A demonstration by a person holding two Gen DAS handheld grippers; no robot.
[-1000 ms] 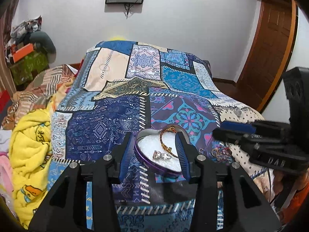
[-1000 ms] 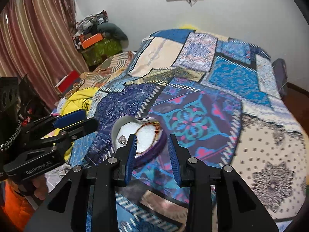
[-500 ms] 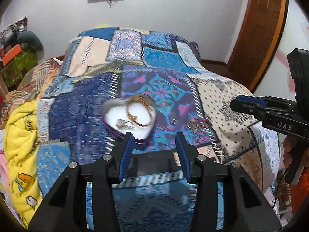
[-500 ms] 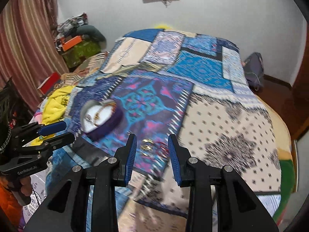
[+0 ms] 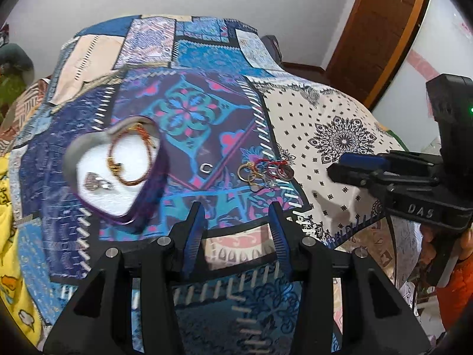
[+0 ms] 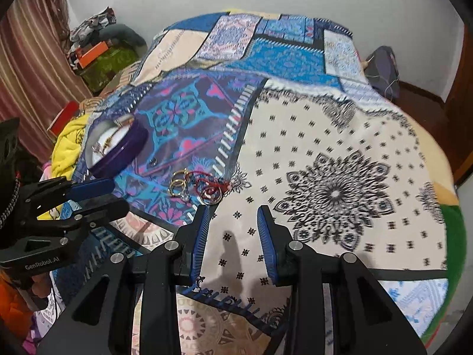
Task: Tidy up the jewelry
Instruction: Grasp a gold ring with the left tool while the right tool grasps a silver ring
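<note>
A purple heart-shaped box [image 5: 118, 171] with a white lining lies on the patchwork bedspread [image 5: 189, 112]; it holds a braided bracelet [image 5: 130, 153] and a silver piece [image 5: 96, 182]. To its right lie a small silver ring [image 5: 206, 167] and a heap of gold rings and red-thread jewelry [image 5: 264, 171]. My left gripper [image 5: 236, 210] is open and empty, just short of the heap. My right gripper [image 6: 233, 213] is open and empty, near the heap [image 6: 196, 185]; the box [image 6: 116, 148] lies further left.
The right gripper shows at the right of the left wrist view [image 5: 399, 174]; the left gripper shows at the left of the right wrist view [image 6: 71, 204]. A yellow blanket [image 6: 68, 148] and clutter [image 6: 97, 53] lie left of the bed. A wooden door [image 5: 378, 29] stands right.
Both grippers have drawn back and swung right from the heart box toward the heap of loose rings. Both stay open and empty.
</note>
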